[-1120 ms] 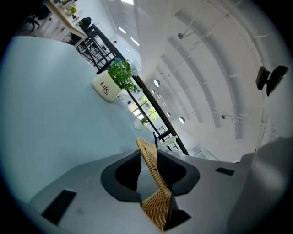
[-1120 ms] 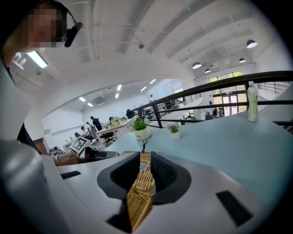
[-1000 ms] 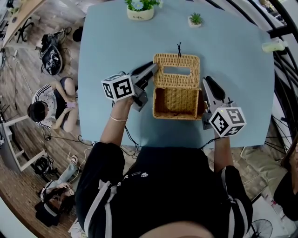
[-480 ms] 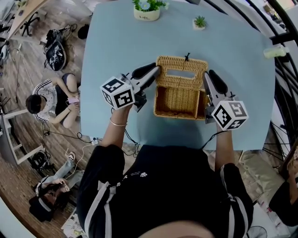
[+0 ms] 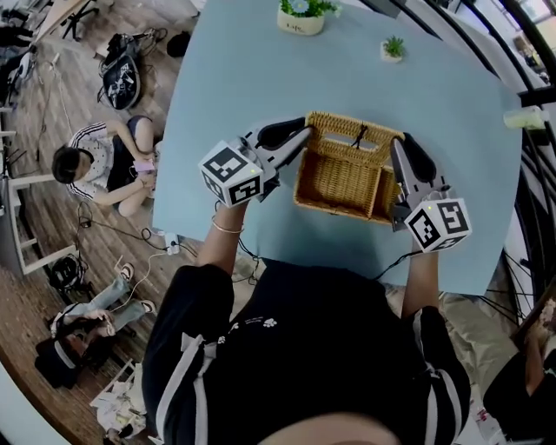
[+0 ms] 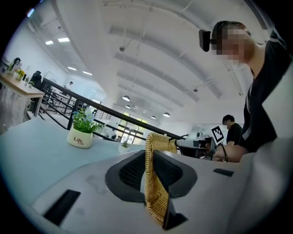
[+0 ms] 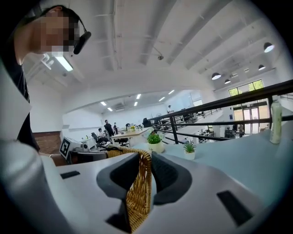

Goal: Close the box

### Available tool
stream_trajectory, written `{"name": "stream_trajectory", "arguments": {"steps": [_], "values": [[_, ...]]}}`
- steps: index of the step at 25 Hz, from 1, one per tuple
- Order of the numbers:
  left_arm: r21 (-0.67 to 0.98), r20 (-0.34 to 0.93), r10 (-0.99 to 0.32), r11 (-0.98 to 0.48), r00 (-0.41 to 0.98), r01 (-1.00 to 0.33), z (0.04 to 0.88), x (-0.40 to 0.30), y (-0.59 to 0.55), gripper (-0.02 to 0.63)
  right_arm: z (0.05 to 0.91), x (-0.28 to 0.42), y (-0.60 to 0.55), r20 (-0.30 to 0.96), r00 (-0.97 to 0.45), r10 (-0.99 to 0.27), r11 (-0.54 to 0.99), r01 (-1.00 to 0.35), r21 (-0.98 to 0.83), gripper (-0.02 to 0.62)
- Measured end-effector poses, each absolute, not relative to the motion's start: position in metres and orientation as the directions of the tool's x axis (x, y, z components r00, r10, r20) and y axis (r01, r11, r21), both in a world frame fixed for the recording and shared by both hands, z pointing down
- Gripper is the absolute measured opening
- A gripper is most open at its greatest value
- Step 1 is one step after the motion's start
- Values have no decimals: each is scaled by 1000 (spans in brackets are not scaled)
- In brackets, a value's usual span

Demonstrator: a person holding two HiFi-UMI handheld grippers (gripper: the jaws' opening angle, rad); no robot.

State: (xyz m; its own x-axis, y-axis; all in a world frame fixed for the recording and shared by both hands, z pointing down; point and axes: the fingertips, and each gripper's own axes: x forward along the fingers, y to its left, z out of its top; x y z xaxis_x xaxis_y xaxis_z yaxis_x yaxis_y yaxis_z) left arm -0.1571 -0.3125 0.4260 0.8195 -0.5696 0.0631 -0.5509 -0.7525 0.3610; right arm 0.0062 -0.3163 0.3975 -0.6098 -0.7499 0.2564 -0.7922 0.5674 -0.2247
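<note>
Wicker box [image 5: 343,178], rectangular and woven of tan cane, at the centre of the pale blue table [image 5: 234,78]. Its woven floor lies in plain view.

The hinged lid [image 5: 339,126] stands raised along the box's 12 o'clock edge, tilted over the opening, with a black loop [image 5: 358,137] at the middle of its free edge.

Left gripper [image 5: 300,137], at 9 o'clock of the box: its jaws have just been closing and now pinch the lid's woven side edge, which stands upright between the pads.

Right gripper [image 5: 400,149], at 3 o'clock of the box: jaws clamped on the opposite side edge of the lid.

At 12 o'clock on the table, well apart from the box, stands a potted plant [image 5: 301,15] in a white pot. A small plant [image 5: 393,47] stands at 1 o'clock, and a pale bottle [image 5: 525,117] lies at 2 o'clock by the table's edge. Nothing lies between the lid and the box rim.
</note>
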Motion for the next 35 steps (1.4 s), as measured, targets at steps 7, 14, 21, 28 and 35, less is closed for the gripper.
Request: {"name": "stream_trajectory", "arguments": {"steps": [7, 14, 21, 28, 35], "values": [[338, 68, -627, -717, 776, -610, 423, -160, -300, 55, 394, 2, -298, 236, -639, -732, 600, -769, -222, 89], [282, 96, -678, -683, 729, -673, 422, -161, -281, 57, 393, 2, -275, 230, -670, -705, 632, -742, -224, 98], [249, 124, -722, -642, 681, -725, 421, -162, -260, 59, 390, -1, -250, 247, -701, -669, 671, -712, -208, 112], [262, 141, -749, -603, 648, -754, 431, -166, -240, 58, 401, -4, -227, 285, -722, -631, 700, -688, -192, 123], [294, 179, -761, -564, 624, -772, 445, -165, -225, 58, 409, -5, -214, 319, -732, -602, 717, -671, -189, 130]]}}
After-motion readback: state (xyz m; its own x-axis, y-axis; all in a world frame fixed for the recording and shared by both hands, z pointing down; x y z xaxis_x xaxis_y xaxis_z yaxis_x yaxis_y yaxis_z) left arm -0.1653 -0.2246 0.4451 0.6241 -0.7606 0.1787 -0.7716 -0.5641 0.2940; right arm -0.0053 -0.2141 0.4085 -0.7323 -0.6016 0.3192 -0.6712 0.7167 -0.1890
